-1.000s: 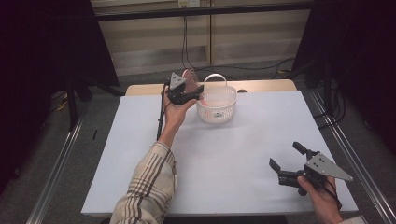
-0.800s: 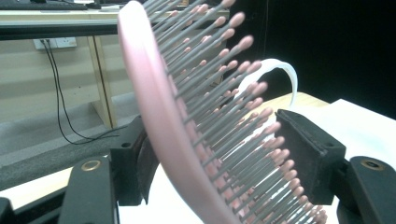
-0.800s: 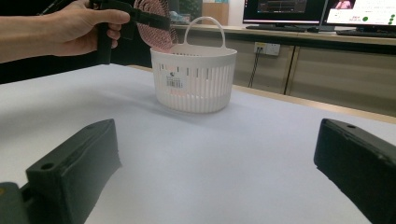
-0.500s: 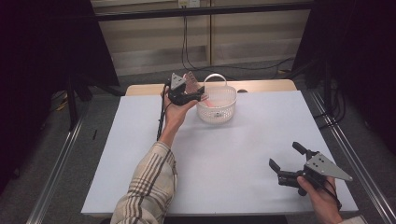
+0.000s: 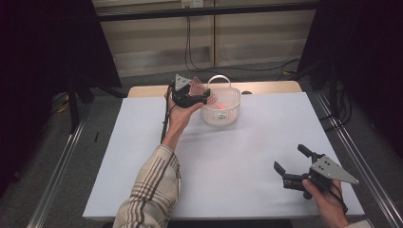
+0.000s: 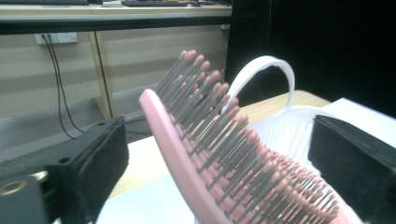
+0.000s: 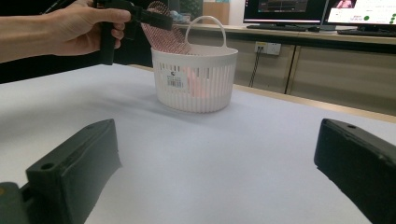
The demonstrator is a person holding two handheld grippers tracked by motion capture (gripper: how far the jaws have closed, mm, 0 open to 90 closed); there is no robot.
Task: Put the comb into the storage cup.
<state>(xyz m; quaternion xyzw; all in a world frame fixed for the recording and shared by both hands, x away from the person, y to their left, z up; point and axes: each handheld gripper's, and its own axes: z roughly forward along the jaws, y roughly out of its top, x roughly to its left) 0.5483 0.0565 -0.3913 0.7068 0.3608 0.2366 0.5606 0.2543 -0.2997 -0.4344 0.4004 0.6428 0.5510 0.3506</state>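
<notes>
A pink hairbrush with grey, pink-tipped bristles leans tilted between the jaws of my left gripper, with a gap to each black pad. These jaws have just been opening around it. In the high view my left gripper is held at the left rim of a white slatted basket. The brush head sticks up there and its lower end dips inside the basket. My right gripper rests open near the table's front right, nothing between its jaws.
The basket stands at the back middle of the white table, its hoop handle upright. A wooden strip runs behind it. Metal rails flank the table. Cables hang on the back wall.
Both hands have stayed where they were. The brush still stands at the basket's left rim, and the left gripper's jaws look slightly wider around it.
</notes>
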